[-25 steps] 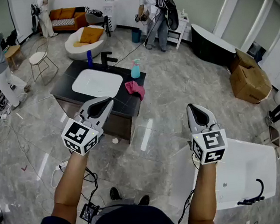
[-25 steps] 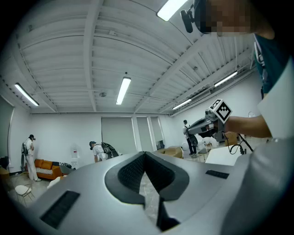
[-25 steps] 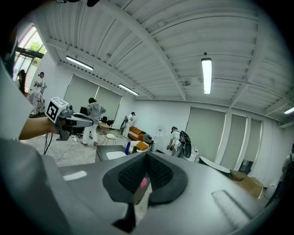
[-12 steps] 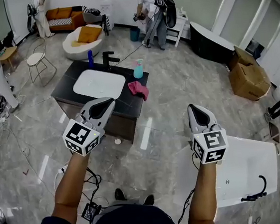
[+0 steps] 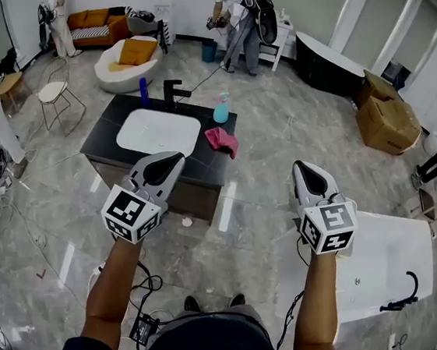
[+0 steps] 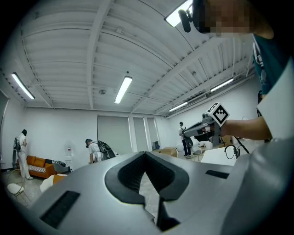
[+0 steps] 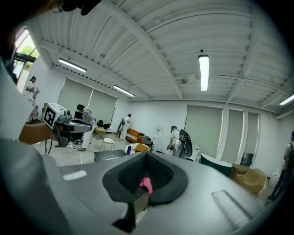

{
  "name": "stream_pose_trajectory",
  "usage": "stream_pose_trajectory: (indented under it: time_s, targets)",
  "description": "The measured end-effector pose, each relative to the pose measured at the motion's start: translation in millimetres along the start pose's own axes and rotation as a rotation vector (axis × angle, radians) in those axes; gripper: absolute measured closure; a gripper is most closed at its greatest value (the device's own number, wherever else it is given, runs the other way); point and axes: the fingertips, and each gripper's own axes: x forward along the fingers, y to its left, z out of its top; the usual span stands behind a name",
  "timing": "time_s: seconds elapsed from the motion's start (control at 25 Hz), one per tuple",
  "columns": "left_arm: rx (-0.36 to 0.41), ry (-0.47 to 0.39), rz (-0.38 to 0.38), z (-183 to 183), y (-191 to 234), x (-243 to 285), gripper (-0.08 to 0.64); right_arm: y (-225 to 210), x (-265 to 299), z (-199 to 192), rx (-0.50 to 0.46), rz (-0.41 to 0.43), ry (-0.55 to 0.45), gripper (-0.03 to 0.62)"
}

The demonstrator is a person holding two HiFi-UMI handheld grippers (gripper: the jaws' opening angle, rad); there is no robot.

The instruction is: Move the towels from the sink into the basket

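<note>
The person has walked nearer the white oblong sink (image 5: 156, 130). The pink cloth towel (image 5: 221, 139) waits at its three o'clock. The left tongs (image 5: 171, 160) and right tongs (image 5: 299, 167) are closed and empty.

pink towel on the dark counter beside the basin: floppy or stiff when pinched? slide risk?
Probably floppy: the crumpled pink cloth towel lies in soft folds, so it should drape from a pinch. Likely light, being a small heap. It sits at the edge of the dark countertop, so a push may well slide it off.
</note>
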Motion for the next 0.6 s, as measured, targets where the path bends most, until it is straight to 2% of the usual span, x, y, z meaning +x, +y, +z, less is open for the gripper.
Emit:
stream_pose_trajectory:
  time_s: [0.24, 0.6]
  targets:
    - [-0.006, 0.014, 0.004, -11, 15, 13, 0.554, -5, 31, -5, 0.002, 0.023, 0.006, 0.583]
    - [0.003, 0.048, 0.069, -17, 41, 47, 0.554, -36, 88, -12, 0.016, 0.086, -0.005, 0.583]
